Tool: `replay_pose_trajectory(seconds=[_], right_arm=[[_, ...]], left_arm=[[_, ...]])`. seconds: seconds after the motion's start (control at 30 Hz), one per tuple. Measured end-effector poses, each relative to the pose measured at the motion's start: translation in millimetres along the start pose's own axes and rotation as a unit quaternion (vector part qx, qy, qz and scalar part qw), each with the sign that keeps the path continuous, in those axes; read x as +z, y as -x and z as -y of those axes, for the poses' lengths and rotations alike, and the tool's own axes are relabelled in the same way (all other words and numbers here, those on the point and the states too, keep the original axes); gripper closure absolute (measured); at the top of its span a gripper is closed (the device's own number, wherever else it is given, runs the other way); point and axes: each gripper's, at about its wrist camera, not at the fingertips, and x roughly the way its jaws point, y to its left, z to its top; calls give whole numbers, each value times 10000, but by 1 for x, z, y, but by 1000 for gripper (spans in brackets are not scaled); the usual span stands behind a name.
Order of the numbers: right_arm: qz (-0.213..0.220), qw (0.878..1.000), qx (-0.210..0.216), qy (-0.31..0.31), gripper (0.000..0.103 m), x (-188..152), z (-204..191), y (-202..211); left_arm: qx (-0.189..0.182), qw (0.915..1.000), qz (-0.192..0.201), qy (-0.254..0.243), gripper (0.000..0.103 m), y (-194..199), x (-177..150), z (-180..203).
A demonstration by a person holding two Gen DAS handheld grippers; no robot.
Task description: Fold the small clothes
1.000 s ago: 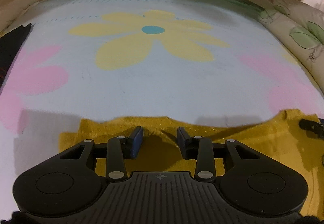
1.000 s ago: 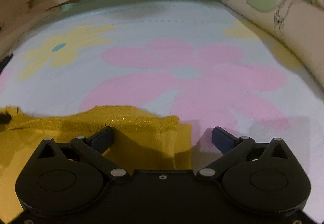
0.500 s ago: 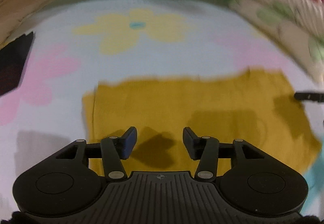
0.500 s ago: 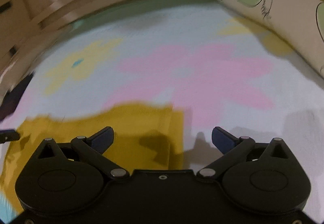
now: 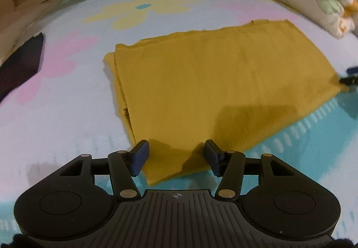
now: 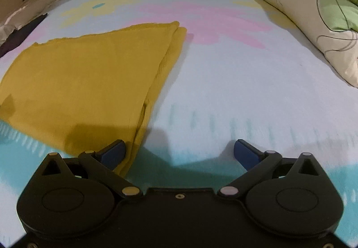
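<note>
Left claw (image 5: 175,157): jaws opening, near corner of yellow garment (image 5: 219,82) between pads, not pinched. Garment lies folded flat on bed (image 6: 223,91). Right claw (image 6: 179,155) wide open, empty, beside garment's right edge. Square edges before your next fold.

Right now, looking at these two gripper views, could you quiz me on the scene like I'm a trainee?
1. True or false: the yellow garment lies folded flat on the flowered bedsheet.
2. Which is gripping the garment? A) left gripper B) right gripper C) neither
3. Fill in: beyond the right gripper, at the sheet's right edge, lies a cream ____ printed with green leaves.

Key
1. True; doubled layers show at its side edge.
2. C; the left gripper's jaws are opening astride a corner, the right gripper's stand wide.
3. Pillow.
</note>
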Motion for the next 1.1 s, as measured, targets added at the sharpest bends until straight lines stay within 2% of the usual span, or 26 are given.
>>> replay_pose_trajectory(seconds=[0.2, 0.27, 0.33, 0.37, 0.47, 0.53, 0.63, 0.7, 0.73, 0.8, 0.87, 0.93, 1.03, 1.1], right_arm=[[-68, 9999, -67, -88, 0, -3, 3, 6], [-96, 9996, -175, -199, 0, 1, 4, 9], [138, 9994, -139, -289, 0, 9, 2, 18], [243, 9993, -71, -288, 0, 14, -2, 22], [256, 9996, 57, 46, 0, 27, -21, 21], [127, 9991, 48, 414, 0, 33, -38, 15], [-256, 9976, 24, 647, 0, 34, -51, -4], [-528, 9959, -40, 735, 0, 29, -52, -16], [-553, 9962, 11, 674, 0, 26, -48, -18], [-626, 9974, 177, 306, 0, 26, -37, -18], [-587, 9978, 299, -16, 0, 29, -24, -15], [-332, 9967, 583, -467, 0, 33, -9, -10], [-42, 9846, 1158, -1309, 0, 44, 14, -11], [3, 9710, 1583, -1791, 0, 51, 25, -22]], left_arm=[[-199, 9987, -201, 429, 46, 10, -6, -7], [-178, 9957, -210, 885, 46, 18, -7, -15], [-251, 9896, -126, 1408, 46, 25, -6, -22], [-232, 9885, -106, 1492, 46, 27, -4, -22], [-89, 9917, -42, 1281, 45, 26, 6, -11], [4, 9933, -141, 1150, 45, 19, 9, -5], [67, 9925, -368, 1164, 45, 7, 2, -3], [168, 9949, -310, 943, 38, 6, -3, -1], [192, 9949, -419, 899, 33, 3, -5, -3], [38, 9924, -362, 1178, 33, 4, -8, -12], [81, 9900, -413, 1350, 33, 9, 0, -15], [80, 9899, -67, 1411, 33, 21, 12, -13], [58, 9907, 359, 1313, 33, 32, 37, -3], [-29, 9917, 440, 1206, 33, 28, 54, 9]])
